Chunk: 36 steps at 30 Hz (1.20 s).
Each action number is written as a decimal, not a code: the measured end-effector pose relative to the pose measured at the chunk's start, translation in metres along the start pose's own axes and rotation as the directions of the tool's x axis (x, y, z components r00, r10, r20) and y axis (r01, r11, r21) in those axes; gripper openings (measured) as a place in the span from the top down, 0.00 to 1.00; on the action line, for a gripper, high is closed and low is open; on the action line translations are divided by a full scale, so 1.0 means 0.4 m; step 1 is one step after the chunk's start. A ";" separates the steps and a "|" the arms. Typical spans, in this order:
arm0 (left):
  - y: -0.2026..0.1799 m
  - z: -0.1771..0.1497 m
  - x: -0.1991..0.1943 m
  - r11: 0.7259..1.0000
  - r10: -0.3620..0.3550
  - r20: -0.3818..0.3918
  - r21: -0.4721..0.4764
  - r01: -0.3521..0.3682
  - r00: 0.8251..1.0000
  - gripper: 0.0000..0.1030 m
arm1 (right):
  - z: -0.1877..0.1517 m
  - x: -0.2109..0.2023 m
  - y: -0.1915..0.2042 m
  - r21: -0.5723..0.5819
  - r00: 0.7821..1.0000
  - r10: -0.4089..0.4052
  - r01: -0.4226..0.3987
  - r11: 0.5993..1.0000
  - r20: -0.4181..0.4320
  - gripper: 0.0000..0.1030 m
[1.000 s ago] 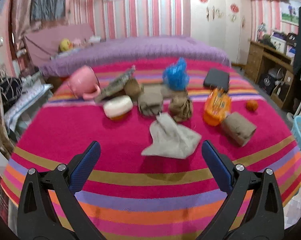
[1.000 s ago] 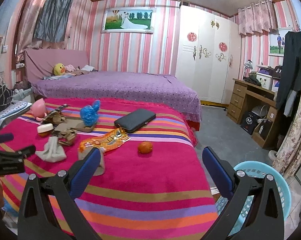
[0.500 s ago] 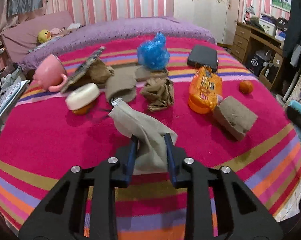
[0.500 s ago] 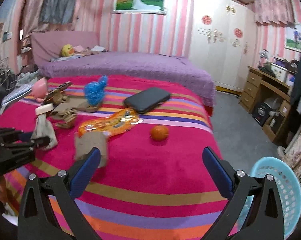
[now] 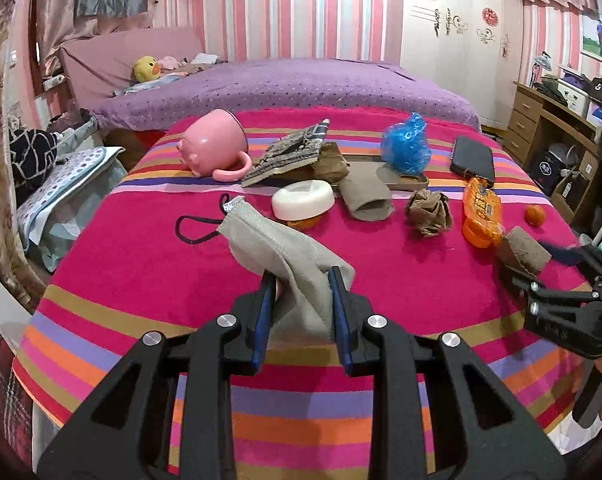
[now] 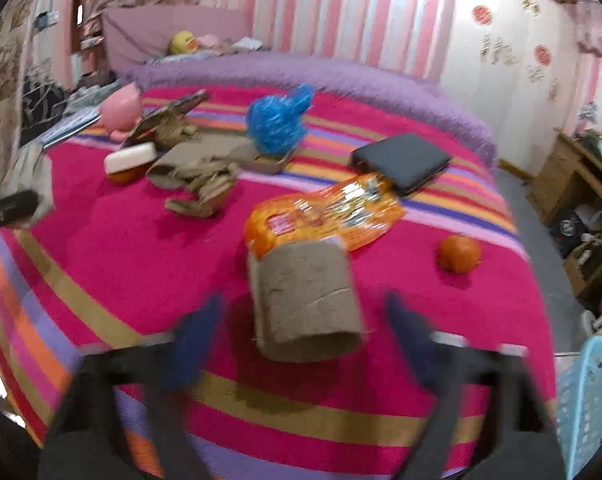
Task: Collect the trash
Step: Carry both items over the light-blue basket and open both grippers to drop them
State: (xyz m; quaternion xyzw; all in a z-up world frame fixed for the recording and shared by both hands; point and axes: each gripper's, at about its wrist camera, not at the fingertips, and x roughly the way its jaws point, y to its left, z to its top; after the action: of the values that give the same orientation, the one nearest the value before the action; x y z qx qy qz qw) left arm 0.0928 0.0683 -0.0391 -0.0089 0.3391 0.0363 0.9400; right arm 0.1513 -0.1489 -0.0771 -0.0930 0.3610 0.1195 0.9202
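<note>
The left gripper point(image 5: 301, 280) fingers, spread a second ago, are now clenched on the grey face mask point(image 5: 285, 256), lifted at 12 o'clock. The right gripper point(image 6: 301, 320), just closing, is brought around the cardboard tube point(image 6: 305, 300) on the bed point(image 6: 141, 264), not yet pinched; both pieces are nearly collected.

A bed with a striped pink blanket point(image 5: 141, 264) carries a pink mug point(image 5: 215, 146), blue bag point(image 5: 405, 148), black case point(image 5: 473, 158), orange wrapper point(image 5: 481, 212), cardboard tube point(image 6: 305, 300) and small orange point(image 6: 459, 254).

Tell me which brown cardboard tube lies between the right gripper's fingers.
The cardboard tube beside the orange snack packet; the flattened tube lies farther back.
</note>
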 end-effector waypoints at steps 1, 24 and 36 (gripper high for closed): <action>0.000 0.000 -0.003 1.000 0.001 0.005 0.002 -0.001 1.000 0.75 | -0.001 -0.003 -0.005 0.002 1.000 0.008 -0.008 1.000 -0.002 0.58; -0.722 0.007 -0.107 0.897 -0.371 0.046 0.277 0.345 0.928 0.75 | -0.269 -0.426 -0.731 0.300 0.924 -0.381 0.351 0.887 0.043 0.58; -1.160 -0.064 -0.069 0.772 -0.518 -0.098 0.373 0.514 0.850 0.68 | -0.420 -0.472 -0.967 0.446 0.887 -0.462 0.417 0.792 -0.008 0.58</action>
State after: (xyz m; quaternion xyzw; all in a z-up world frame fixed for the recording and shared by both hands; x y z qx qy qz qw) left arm 0.0898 -0.3973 -0.0447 0.0837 0.3193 -0.2902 0.8983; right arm 0.0202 -0.5901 -0.0362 0.0399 0.2997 -0.1772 0.9366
